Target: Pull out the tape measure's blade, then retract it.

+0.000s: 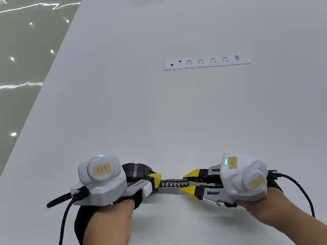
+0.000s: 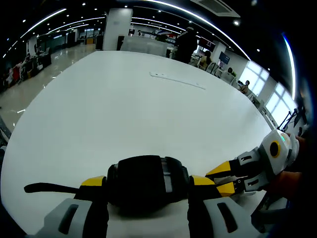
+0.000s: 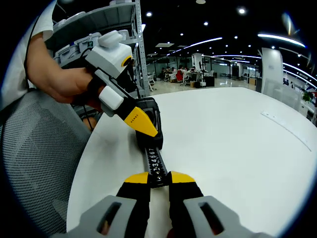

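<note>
Two hand-held grippers with yellow-tipped jaws face each other low over the table. The left gripper has its jaws closed around a black, round tape measure case, with one jaw on each side of it. A thin black strap sticks out sideways next to the case. The right gripper has its jaws pinched tight on the end of the thin black blade with white numbers.

A short bit of the blade is out of the case. It runs straight from the case to the right gripper. The case is near the front edge of the big white table, down close to the top. I cannot tell if it touches.

A person's left hand and right hand hold the grippers. Far across the table lies a long white power strip. A grey mesh chair stands beside the table.
</note>
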